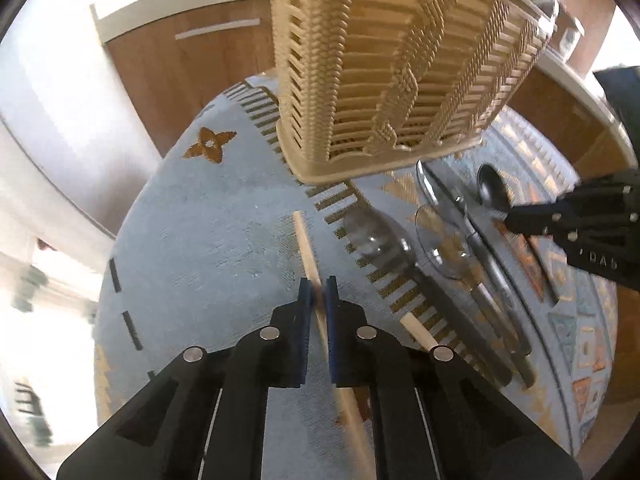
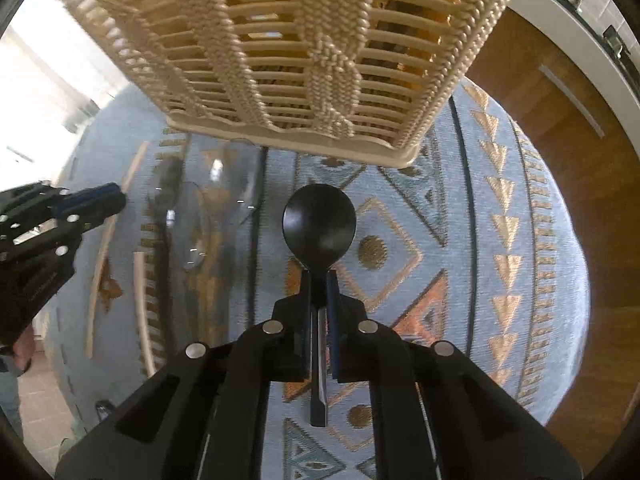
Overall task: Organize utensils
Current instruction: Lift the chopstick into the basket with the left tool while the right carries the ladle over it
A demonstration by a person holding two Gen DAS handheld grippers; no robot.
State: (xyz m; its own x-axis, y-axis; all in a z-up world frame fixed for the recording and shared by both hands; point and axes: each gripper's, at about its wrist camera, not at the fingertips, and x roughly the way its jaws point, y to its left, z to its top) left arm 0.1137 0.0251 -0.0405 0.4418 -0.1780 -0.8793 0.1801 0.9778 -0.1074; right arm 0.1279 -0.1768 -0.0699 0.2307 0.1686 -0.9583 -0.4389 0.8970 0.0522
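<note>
- Each hand has a utensil in its grip, and the woven basket [image 2: 304,52] stands just ahead on the patterned cloth [image 2: 500,208] covering the desk; the step in hand looks like carrying both up and over the basket rim.
- To do it well, I would lift each piece clear of the cloth before swinging it forward, since the basket wall is tall and close and a low approach would knock into its slats.
- The right gripper [image 2: 319,280] has its fingers closed on the neck of the black spoon [image 2: 319,220], just below the bowl; the handle runs back between the fingers and the bowl points at the basket.
- A hold that near the bowl leaves a long tail, so tipping it handle-down over the opening should be done slowly.
- The left gripper [image 1: 319,290] has its fingers pressed together on a thin wooden stick [image 1: 305,242], probably a chopstick, which angles across the pads and is blurred.
- Clear plastic spoons [image 1: 440,240] and a second stick [image 1: 418,330] lie on the cloth between the two grippers, not yet sorted.
</note>
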